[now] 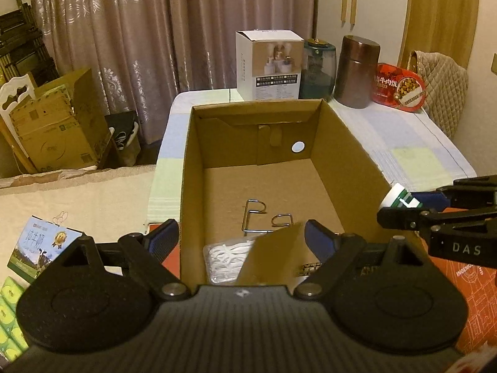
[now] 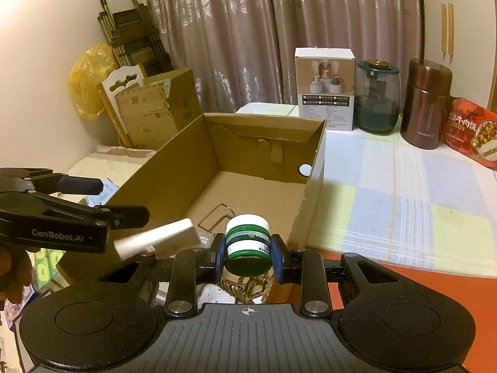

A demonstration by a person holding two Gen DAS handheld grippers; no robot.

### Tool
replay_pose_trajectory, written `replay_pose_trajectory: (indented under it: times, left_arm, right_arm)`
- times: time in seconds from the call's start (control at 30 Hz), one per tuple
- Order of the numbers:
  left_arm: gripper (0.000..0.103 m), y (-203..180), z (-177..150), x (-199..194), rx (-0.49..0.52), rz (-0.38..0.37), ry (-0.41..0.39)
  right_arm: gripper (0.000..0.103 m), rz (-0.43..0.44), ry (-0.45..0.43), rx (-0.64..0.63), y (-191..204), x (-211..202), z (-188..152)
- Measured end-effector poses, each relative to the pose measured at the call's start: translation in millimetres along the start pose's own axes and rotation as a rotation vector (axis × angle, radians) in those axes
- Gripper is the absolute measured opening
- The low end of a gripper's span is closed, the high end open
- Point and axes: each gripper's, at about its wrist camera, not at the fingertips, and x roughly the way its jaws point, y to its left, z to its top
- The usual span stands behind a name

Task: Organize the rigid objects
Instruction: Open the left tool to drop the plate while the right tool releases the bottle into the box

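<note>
An open cardboard box [image 1: 348, 143] [image 2: 174, 168] stands on a checked cloth. On its floor lie bent metal wire hooks [image 1: 264, 217] and a clear pack of white pieces [image 1: 225, 256]. My left gripper [image 1: 240, 237] [image 2: 124, 200] hovers open over the box's near end. A flat rectangular piece [image 1: 273, 255] sits between its fingers, touching neither pad. It shows blurred and pale [image 2: 155, 239] in the right wrist view. My right gripper [image 2: 248, 255] [image 1: 410, 205] is shut on a small green-and-white jar [image 2: 247, 242] [image 1: 399, 197], held just above the box's right rim.
Along the back of the table stand a white carton [image 1: 268, 65], a green glass jar [image 1: 320, 71], a brown canister [image 1: 358, 71] and a red tin [image 1: 399, 88]. Cardboard boxes [image 1: 59, 124] lean at the left. A milk pack [image 1: 40, 248] lies near left, an orange box [image 1: 466, 295] near right.
</note>
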Motion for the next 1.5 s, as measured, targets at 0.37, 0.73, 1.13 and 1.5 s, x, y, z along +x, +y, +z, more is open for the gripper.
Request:
replay_pose_trajectory:
  times: [0.37, 0.73, 1.13, 1.5]
  left_arm:
    - [0.085, -1.1, -1.0, -13.9, 0.013, 0.002, -0.012]
    - [0.085, 0.9, -5.1, -15.6, 0.01, 0.003, -0.009]
    - [0.085, 4.4, -10.2, -13.6, 0.005, 0.015, -0.015]
    - [0.085, -1.3, -23.4, -37.3, -0.035, 0.006, -0.037]
  right_arm:
    - [0.027, 0.004, 0.0, -0.008, 7.9, -4.4, 1.9]
    - [0.027, 0.01, 0.006, -0.009, 12.4, -3.4, 2.0]
    - [0.028, 0.069, -0.018, 0.062, 4.5, -0.4, 0.8]
    - [0.044, 0.048, -0.058, 0.109, -2.9, -31.1, -6.0]
